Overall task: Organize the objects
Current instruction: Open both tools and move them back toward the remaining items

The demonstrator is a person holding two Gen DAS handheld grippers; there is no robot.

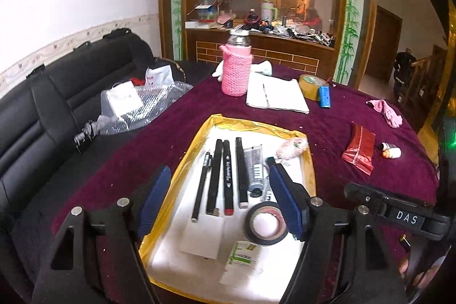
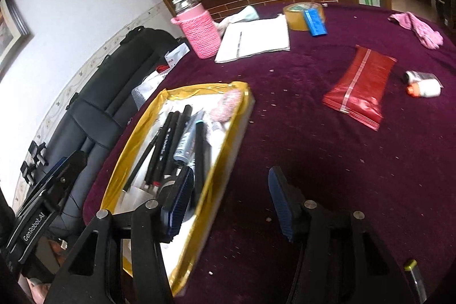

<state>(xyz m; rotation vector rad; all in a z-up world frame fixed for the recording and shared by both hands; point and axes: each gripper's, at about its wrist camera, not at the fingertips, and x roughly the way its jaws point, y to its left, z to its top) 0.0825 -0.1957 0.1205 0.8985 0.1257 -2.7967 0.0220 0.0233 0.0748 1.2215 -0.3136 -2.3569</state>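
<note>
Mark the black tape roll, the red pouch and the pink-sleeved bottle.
Tape roll (image 1: 266,223): left wrist view, on the white core inside its ring.
Red pouch (image 2: 359,91): right wrist view, middle of its flat face.
Bottle (image 1: 236,70): left wrist view, on the pink knitted sleeve.

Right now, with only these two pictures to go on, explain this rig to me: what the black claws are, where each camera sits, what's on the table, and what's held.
No robot here: a person holds a two-finger gripper in each hand, each with a wide-angle camera looking along its fingers. One picture looks past the left gripper, down on the tray; the other looks past the right gripper, over the tablecloth beside it. The tray holds pens, a tube and black tape. Out on the cloth lie a red pouch, small bottles, a notebook and a pink-sleeved jar. Both grippers are open, holding nothing.
</note>
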